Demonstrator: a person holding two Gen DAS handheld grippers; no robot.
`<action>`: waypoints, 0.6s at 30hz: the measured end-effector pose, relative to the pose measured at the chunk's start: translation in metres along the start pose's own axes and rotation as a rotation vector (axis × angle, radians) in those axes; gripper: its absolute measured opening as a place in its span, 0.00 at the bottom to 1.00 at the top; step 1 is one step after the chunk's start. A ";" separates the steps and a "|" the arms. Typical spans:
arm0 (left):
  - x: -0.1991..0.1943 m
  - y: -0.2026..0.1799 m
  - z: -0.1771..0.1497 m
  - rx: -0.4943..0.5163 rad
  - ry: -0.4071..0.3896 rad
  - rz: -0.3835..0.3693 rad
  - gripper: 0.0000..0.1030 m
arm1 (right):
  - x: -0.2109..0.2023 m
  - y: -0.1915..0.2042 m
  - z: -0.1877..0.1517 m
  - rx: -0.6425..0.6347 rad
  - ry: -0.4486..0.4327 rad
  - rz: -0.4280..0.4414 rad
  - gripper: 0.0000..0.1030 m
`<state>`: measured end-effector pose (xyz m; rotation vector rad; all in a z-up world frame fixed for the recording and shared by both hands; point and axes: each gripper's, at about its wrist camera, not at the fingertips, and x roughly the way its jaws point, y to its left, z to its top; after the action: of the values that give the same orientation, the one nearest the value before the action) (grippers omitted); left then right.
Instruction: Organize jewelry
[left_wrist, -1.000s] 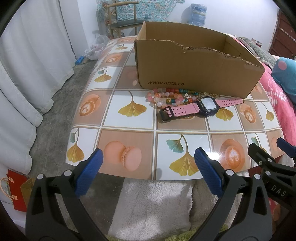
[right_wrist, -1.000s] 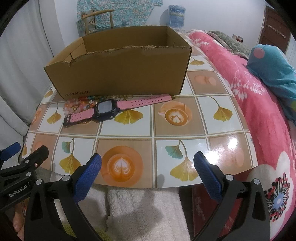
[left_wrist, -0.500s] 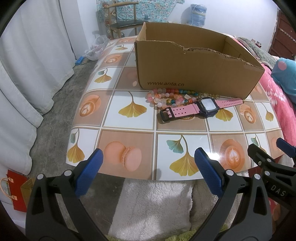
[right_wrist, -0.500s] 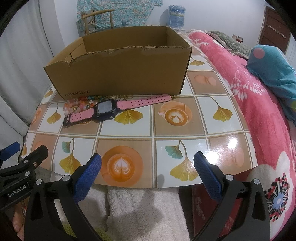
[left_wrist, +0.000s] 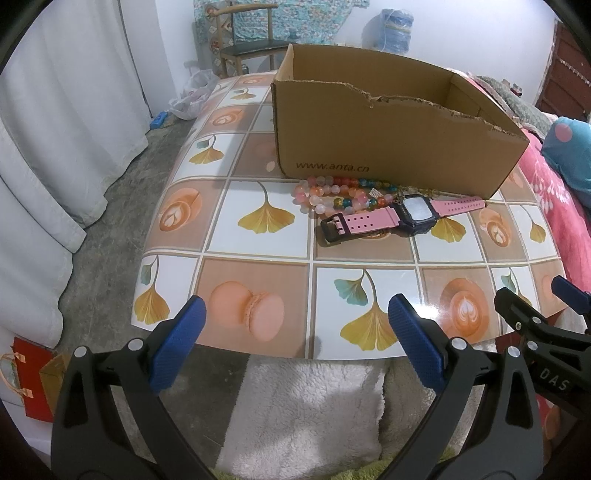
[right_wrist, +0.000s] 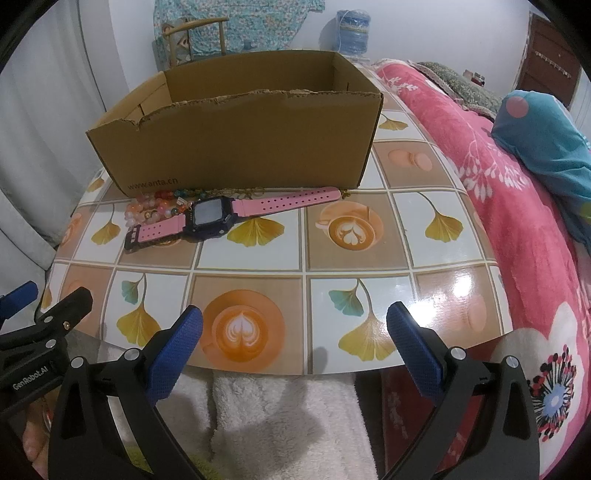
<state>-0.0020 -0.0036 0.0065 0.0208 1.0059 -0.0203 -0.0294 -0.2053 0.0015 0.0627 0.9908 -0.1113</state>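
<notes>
Left gripper (left_wrist: 295, 343): jaws spread wide, nothing between the blue pads (left_wrist: 177, 349), fingers level and pointing forward. Right gripper (right_wrist: 293, 343): same state, jaws wide apart, pads (right_wrist: 415, 354) empty. Both sit side by side at about the same height. Right gripper's tip shows at the right edge of the left view, left gripper's tip at the left edge of the right view. No hands visible.

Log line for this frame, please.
phase: pre-grasp | left gripper: open, empty | right gripper: open, empty | watch, bead bracelets: on table by cardboard box
</notes>
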 end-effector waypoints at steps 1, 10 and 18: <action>0.000 0.000 0.000 0.000 0.000 0.001 0.93 | -0.001 0.000 0.000 -0.001 -0.001 -0.001 0.94; 0.001 0.001 0.002 -0.001 -0.001 -0.002 0.93 | -0.002 0.000 0.000 -0.006 -0.003 -0.008 0.94; 0.005 0.003 0.001 -0.004 0.003 -0.015 0.93 | -0.005 0.001 0.001 -0.010 -0.006 -0.022 0.94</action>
<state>0.0017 -0.0011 0.0031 0.0101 1.0095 -0.0323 -0.0309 -0.2039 0.0059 0.0421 0.9865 -0.1269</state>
